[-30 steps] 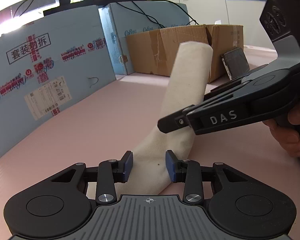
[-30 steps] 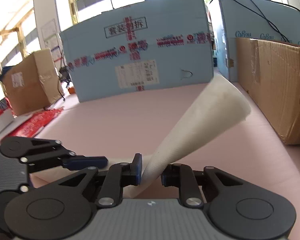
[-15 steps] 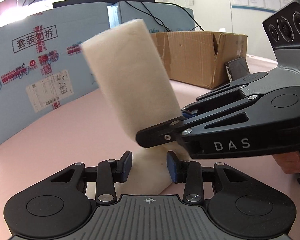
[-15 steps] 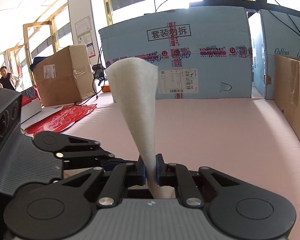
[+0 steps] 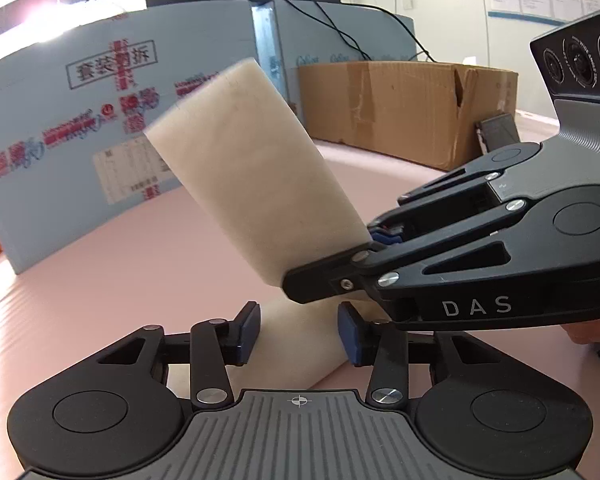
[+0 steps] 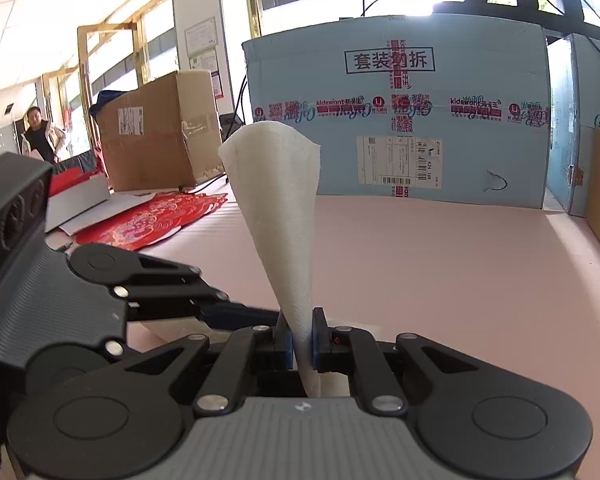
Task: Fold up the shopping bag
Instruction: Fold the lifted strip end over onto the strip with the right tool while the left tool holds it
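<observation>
Right gripper (image 6: 301, 340) pinches the bag (image 6: 278, 216), lifting its free end. Left gripper (image 5: 298, 330) is opening; the bag's base lies between its pads (image 5: 247, 332), untouched.

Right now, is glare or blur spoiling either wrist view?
Left wrist view: the bag has a motion-smeared top edge, with window glare upper left. Right wrist view: the bag is sharp, though backlight flares above the blue box.

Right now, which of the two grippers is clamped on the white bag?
The right gripper: its pads pinch the white bag. The left gripper is opening, with the bag between its pads.
</observation>
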### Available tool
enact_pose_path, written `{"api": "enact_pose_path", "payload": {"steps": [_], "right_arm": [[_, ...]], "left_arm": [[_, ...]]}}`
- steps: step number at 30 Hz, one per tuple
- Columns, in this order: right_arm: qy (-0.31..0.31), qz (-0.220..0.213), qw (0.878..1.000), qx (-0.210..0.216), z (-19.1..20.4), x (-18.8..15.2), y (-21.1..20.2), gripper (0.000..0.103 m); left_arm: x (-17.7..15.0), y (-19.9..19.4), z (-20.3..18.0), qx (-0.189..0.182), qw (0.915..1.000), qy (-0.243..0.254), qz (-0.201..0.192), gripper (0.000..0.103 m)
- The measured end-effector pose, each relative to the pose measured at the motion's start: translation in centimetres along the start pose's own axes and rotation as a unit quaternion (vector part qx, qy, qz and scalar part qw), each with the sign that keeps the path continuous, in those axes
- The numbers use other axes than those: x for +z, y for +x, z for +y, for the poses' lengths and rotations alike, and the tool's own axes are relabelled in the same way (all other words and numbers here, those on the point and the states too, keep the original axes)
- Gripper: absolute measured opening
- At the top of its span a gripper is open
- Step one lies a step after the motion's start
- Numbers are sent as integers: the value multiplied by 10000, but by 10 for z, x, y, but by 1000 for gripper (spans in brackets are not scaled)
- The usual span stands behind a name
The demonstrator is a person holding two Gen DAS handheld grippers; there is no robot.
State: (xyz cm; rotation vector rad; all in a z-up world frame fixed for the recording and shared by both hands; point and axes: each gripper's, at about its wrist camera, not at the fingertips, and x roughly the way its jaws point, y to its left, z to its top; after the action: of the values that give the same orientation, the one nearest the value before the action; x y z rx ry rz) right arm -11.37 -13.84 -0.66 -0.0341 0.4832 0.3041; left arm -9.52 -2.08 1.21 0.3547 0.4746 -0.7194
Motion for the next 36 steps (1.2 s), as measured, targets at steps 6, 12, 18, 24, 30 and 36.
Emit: {"api": "enact_pose_path", "payload": {"steps": [6,12,18,24,30,36], "right_arm": [[-841,206,9961,-140,27,-3,9,10],[-1643,245,9858,-261,56,-10,14,11],[-2230,265,9740,-300,77,-18,18,11],[-2445,293,9686,-330,84,-20,18,14],[-2924,232,9544,-560,97,-27,19,14],[-3261,228,9425,-691,105,-31,21,14]], "left_arm": [[-24,-35,32,671,9938,-892,-1,48],[-27,-28,37,725,9925,-951,233,51],[-31,-28,45,717,9901,-1181,235,70],[-34,-52,56,872,9845,-1500,-273,74],[-23,-74,47,1166,9778,-1507,-875,80],[-10,-86,37,1642,9706,-1246,-1242,81]]}}
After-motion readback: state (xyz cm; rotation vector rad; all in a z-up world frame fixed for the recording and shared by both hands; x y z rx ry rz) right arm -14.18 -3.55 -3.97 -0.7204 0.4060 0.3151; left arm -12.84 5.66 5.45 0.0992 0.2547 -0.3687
